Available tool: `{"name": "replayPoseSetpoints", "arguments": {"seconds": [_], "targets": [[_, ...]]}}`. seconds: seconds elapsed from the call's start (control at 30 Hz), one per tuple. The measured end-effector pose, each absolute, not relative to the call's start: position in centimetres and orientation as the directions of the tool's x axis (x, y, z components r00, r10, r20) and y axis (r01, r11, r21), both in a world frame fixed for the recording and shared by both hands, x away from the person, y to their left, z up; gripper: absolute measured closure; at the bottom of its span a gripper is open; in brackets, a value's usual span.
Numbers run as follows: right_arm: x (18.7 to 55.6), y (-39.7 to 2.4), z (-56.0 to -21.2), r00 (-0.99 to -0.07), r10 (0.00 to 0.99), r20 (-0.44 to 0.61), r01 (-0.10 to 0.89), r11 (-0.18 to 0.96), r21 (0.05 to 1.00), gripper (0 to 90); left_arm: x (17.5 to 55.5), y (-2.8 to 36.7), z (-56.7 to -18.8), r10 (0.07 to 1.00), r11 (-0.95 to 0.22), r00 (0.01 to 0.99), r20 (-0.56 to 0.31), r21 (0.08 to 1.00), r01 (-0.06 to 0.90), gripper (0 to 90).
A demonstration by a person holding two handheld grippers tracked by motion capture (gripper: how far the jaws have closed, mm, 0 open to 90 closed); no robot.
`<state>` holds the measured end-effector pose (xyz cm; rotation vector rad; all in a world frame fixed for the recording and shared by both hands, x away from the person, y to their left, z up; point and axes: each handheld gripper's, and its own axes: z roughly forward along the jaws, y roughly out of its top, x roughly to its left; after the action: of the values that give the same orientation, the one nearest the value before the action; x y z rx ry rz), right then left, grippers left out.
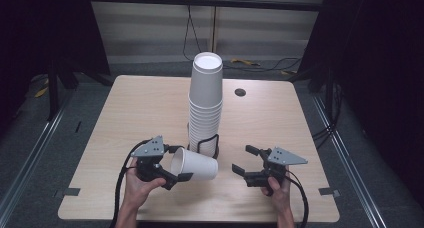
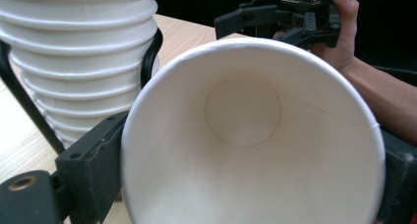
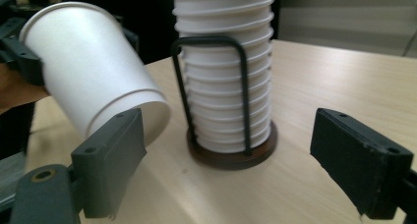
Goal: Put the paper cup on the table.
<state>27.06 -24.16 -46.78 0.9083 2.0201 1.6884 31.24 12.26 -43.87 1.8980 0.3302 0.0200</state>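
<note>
**One cup out, held sideways**

The left tongs (image 1: 176,164) grip a paper cup (image 1: 195,164) on its side, just beside the cup stack (image 1: 205,105) in its wire holder (image 1: 209,145). The right tongs (image 1: 243,160) gape empty over bare counter (image 1: 140,108).

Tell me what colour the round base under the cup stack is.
Dark brown, under the cup stack; the base shows best in the right gripper view.
</note>
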Motion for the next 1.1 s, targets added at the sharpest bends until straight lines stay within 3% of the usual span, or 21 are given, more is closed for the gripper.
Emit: {"name": "replayPoseSetpoints", "arguments": {"seconds": [0.23,0.53,1.1], "targets": [[26.6,-24.7,-48.0,-0.592,0.802,0.074,0.206,0.062,0.977,13.1,31.1,12.9,-43.7,0.259,-0.354,0.955,-0.144,0.906,0.233,8.0],[26.5,-25.2,-49.1,-0.471,0.882,0.016,0.108,0.04,0.993,13.5,31.4,14.7,-43.8,0.339,-0.377,0.929,-0.145,0.884,0.275,7.9],[26.0,-25.4,-50.3,-0.419,0.908,-0.001,0.045,0.022,0.999,13.2,33.1,17.7,-42.7,0.473,-0.373,0.869,-0.145,0.861,0.347,7.9]]}}
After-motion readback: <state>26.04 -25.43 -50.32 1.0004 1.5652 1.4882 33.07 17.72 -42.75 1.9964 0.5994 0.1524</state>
